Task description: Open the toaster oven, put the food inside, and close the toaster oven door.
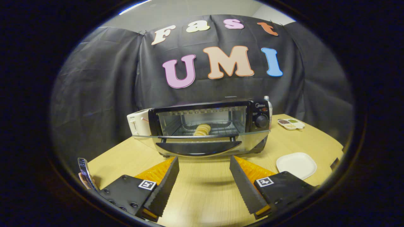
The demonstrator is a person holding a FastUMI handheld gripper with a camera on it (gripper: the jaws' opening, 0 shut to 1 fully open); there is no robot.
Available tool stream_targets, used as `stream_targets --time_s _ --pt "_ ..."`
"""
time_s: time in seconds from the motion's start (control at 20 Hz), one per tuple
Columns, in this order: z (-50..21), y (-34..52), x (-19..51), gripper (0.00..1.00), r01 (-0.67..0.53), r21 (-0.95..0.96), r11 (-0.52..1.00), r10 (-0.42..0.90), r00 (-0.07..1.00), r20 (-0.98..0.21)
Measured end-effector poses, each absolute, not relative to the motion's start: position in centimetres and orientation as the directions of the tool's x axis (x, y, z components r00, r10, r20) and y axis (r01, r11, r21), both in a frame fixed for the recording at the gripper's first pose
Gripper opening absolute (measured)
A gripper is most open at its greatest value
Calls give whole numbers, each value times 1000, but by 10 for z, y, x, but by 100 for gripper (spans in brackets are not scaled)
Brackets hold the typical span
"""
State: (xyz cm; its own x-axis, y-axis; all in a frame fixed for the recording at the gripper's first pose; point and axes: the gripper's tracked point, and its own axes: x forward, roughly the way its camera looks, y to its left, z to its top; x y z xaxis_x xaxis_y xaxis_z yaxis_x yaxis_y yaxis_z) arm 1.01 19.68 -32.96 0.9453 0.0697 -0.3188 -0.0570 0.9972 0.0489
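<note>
A black and silver toaster oven (208, 126) stands on the wooden table beyond my fingers. Its glass door (202, 142) hangs open, dropped forward to about level, handle toward me. A pale bread-like food piece (202, 129) lies on the wire rack inside. My gripper (204, 162) is open, fingers spread wide with nothing between them, a short way in front of the door's handle and slightly below it.
A white square plate (296, 165) lies on the table ahead of the right finger. A small divided dish (291, 123) with condiments sits right of the oven, a bottle (269, 108) behind it. A white appliance (139, 123) stands at the oven's left. A hand holds a phone (84, 171) near the left finger.
</note>
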Motion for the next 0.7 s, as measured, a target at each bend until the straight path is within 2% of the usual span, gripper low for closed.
stream_targets --time_s 0.7 --pt "-293 193 89 98 -9 88 996 34 955 -296"
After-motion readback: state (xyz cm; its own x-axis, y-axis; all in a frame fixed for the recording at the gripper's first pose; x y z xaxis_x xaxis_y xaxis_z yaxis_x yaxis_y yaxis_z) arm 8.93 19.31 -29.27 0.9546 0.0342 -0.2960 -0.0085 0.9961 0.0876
